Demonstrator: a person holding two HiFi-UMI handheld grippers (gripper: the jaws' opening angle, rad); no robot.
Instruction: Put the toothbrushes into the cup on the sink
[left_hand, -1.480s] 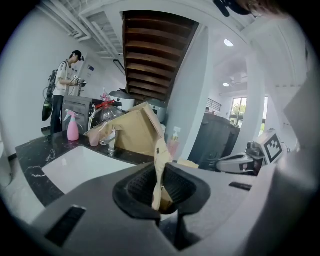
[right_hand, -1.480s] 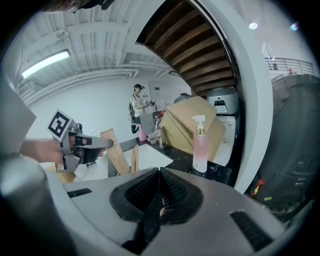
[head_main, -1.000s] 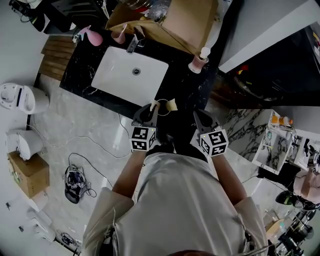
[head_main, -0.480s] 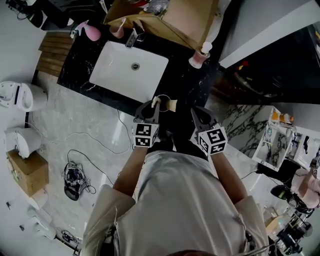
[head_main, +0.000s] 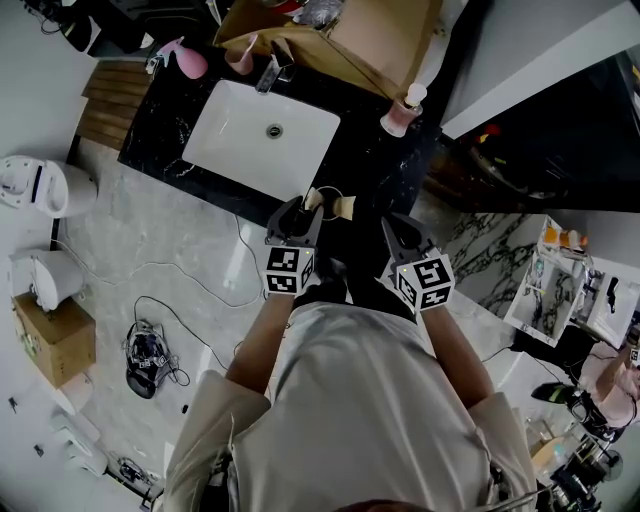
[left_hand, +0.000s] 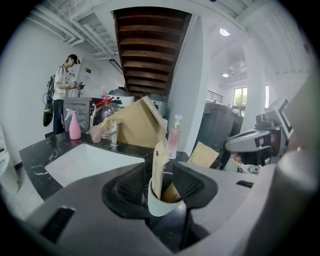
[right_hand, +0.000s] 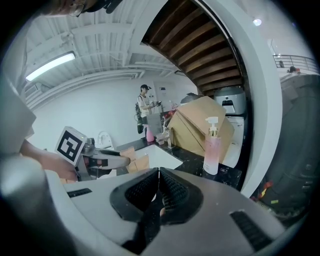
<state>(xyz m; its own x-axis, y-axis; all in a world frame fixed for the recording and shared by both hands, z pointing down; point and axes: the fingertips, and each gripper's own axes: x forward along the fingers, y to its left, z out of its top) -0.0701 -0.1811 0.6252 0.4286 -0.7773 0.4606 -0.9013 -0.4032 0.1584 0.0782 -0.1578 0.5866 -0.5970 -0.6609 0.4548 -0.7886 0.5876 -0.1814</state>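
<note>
A white cup (left_hand: 164, 204) stands on the black counter near its front edge, also seen in the head view as the cup (head_main: 325, 196). A brown paper-wrapped toothbrush (left_hand: 159, 165) stands upright in it. My left gripper (left_hand: 161, 172) has its jaws on either side of the cup and packet. The jaws are opening and the pads stand clear of both. A second brown packet (left_hand: 203, 155) lies on the counter just right of the cup. My right gripper (right_hand: 159, 172) is shut with nothing in it and hovers to the right of the left gripper (head_main: 296, 216).
A white sink basin (head_main: 262, 138) is set in the black counter (head_main: 375, 170), with a faucet (head_main: 270, 72) behind it. A pink spray bottle (head_main: 186, 60), a pink soap pump (head_main: 398, 114) and a cardboard box (head_main: 345, 35) stand at the back. A person (left_hand: 62, 95) stands far off.
The left gripper has edged slightly forward toward the cup. The right gripper stays where it was, shut.
</note>
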